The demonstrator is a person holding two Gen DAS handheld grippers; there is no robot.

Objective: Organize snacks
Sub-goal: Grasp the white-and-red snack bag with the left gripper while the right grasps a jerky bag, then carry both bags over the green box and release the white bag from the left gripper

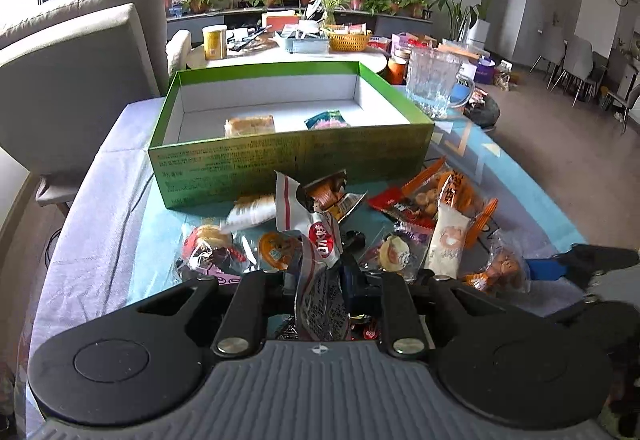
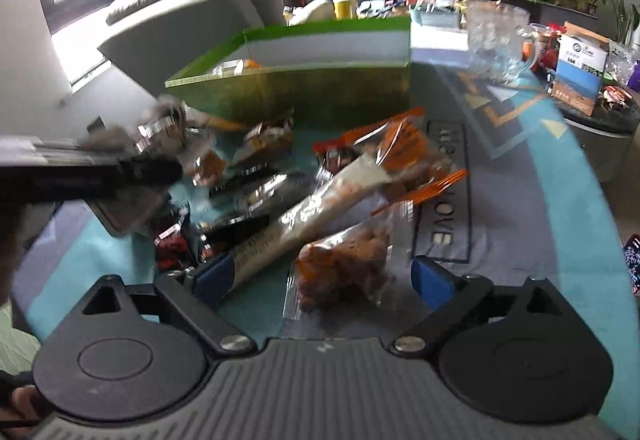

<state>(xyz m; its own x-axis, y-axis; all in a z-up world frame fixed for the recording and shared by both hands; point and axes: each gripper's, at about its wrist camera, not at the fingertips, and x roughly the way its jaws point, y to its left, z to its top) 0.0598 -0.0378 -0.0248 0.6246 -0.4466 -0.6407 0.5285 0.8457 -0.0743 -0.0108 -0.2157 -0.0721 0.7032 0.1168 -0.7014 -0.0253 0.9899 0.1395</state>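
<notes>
A green box with a white inside stands beyond a pile of snack packets and holds two packets, a pale cake and a teal one. My left gripper is shut on a white and red packet, held above the pile. My right gripper is open low over the pile, with an orange packet of nuts between its blue fingers. The green box shows behind in the right wrist view, and the left gripper at the left.
A glass mug stands right of the box. A grey sofa is to the left. A cluttered round table lies behind the box. The teal cloth covers the table at the right.
</notes>
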